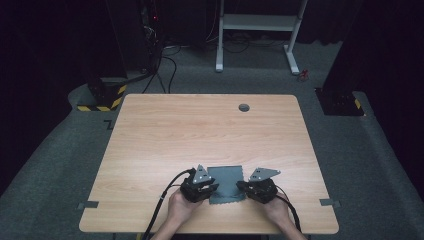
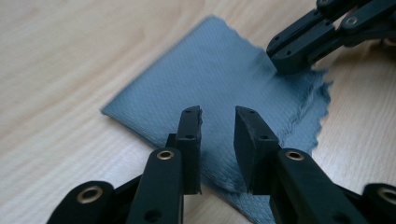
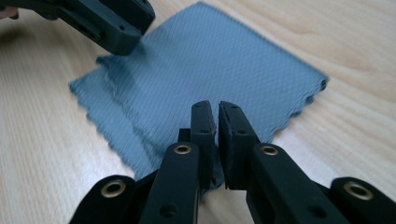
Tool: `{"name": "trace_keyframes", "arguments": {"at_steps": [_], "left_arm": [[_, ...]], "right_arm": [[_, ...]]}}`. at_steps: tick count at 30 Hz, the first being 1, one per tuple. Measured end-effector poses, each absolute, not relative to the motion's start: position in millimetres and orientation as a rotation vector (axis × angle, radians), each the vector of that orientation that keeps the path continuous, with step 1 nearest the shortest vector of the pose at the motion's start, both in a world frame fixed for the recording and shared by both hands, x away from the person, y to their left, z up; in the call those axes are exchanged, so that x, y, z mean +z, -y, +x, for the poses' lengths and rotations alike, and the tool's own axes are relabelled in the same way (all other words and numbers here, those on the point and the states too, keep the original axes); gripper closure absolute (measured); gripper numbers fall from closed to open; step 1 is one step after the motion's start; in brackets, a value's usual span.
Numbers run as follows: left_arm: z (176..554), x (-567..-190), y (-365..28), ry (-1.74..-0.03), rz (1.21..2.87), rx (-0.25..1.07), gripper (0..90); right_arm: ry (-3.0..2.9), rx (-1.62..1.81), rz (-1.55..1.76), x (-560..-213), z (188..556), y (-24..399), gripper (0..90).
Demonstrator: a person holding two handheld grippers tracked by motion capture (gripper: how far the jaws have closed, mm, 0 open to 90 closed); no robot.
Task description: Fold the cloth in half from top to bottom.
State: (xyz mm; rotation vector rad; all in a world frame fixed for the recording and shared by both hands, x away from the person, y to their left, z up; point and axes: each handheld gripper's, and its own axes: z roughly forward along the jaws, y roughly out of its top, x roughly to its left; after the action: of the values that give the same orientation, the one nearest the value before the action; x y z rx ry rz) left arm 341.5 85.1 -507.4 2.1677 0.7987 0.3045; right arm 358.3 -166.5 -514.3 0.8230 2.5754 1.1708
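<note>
left tool [image 2: 218, 122] narrowly parted over grey cloth [image 2: 219, 79] | right tool [image 3: 214, 116] nearly closed, cloth edge beneath

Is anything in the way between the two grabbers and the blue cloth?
Nothing visible is. The left gripper and the right gripper are both already right over the cloth.

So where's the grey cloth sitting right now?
In the high view the grey cloth lies flat near the table's near edge, between the left gripper and the right gripper, one at each side edge.
</note>
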Motion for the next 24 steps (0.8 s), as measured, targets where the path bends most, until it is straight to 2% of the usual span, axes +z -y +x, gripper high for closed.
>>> {"name": "trace_keyframes", "arguments": {"at_steps": [9, 19, 21, 24], "left_arm": [[317, -516, -88, -0.740, 2.229, 0.254, 77.1], [311, -515, -89, -0.714, 2.236, 0.199, 78.2], [314, -510, -91, -0.719, 2.192, 0.239, 76.3], [333, -503, -93, -0.807, 2.130, 0.318, 66.9]], "right_arm": [[-2.595, 1.125, 0.723, -520, 340, 172, 81.5], [-2.613, 1.117, 0.694, -518, 336, 174, 79.2], [-2.611, 1.132, 0.704, -516, 338, 175, 79.2], [-2.544, 1.170, 0.796, -510, 350, 176, 78.4]]}}
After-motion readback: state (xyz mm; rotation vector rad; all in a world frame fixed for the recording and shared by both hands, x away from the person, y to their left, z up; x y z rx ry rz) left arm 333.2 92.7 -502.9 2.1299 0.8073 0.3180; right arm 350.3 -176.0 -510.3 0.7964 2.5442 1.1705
